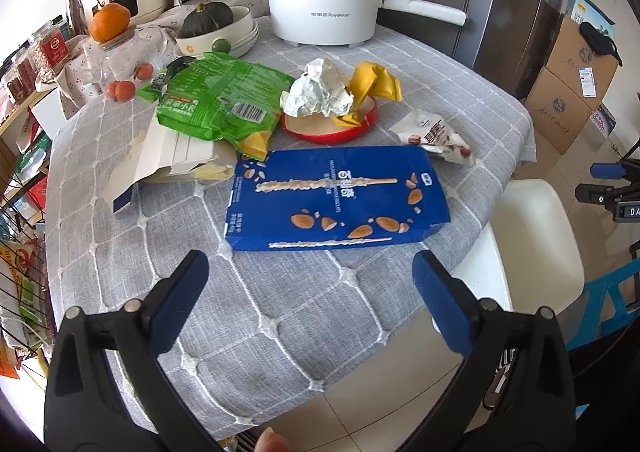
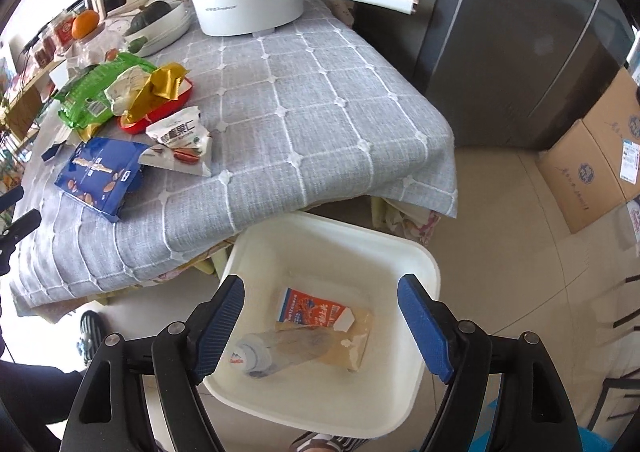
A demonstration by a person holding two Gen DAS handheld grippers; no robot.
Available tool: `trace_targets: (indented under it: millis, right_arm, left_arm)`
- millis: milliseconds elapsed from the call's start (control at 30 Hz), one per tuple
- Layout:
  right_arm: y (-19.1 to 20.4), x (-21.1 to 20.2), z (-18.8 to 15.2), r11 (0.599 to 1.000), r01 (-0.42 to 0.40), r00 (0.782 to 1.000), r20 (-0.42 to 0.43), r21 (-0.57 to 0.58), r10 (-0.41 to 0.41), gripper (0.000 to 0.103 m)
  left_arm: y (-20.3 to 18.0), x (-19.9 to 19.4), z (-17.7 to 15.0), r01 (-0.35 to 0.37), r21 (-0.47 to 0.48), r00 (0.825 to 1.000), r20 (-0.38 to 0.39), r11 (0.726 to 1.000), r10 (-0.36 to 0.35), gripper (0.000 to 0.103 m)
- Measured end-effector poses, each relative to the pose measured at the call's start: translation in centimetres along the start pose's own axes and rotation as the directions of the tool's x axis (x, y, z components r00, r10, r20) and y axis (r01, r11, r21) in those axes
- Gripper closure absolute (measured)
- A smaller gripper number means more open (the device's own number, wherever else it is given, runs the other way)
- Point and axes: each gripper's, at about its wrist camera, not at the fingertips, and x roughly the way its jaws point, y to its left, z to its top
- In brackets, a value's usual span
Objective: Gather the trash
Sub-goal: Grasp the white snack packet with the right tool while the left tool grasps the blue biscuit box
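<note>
My left gripper (image 1: 310, 284) is open and empty above the grey tablecloth, just short of a flat blue biscuit box (image 1: 336, 198). Behind the box lie a green snack bag (image 1: 216, 100), a crumpled white paper (image 1: 318, 90) and a yellow wrapper (image 1: 374, 86) on a red plate (image 1: 332, 130), and a white nut packet (image 1: 436, 134). My right gripper (image 2: 320, 320) is open and empty above a white bin (image 2: 340, 252) on the floor. The bin holds a clear plastic bottle (image 2: 280, 352) and an orange-and-white carton (image 2: 316, 312). The blue box (image 2: 100, 172) and nut packet (image 2: 180, 144) also show in the right wrist view.
A white electric pot (image 1: 324, 4) stands at the table's back. A bowl with a squash (image 1: 216, 28), oranges (image 1: 110, 22) and an opened white box (image 1: 168, 160) lie at the left. Cardboard boxes (image 2: 592, 172) stand by the fridge (image 2: 500, 32). The bin (image 1: 532, 244) sits beside the table's right edge.
</note>
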Motion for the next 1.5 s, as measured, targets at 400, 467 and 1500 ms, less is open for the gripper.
trace_targets:
  millis: [400, 467, 1500]
  right_arm:
    - [11.4, 4.0, 4.5, 0.957, 0.024, 0.999, 0.048, -0.288, -0.011, 0.023]
    - [13.1, 4.8, 4.9, 0.936, 0.050, 0.997, 0.076, -0.349, -0.025, 0.024]
    - [4.0, -1.0, 5.8, 0.985, -0.127, 0.982, 0.125, -0.119, 0.142, 0.091]
  left_arm:
    - [2.1, 1.7, -0.4, -0.047, 0.093, 0.998, -0.046, 0.995, 0.052, 0.002]
    - [2.3, 1.7, -0.3, -0.044, 0.100, 0.998, -0.047, 0.994, 0.049, 0.002]
    - [-3.8, 8.3, 8.3, 0.226, 0.661, 0.957, -0.289, 0.716, -0.034, 0.002]
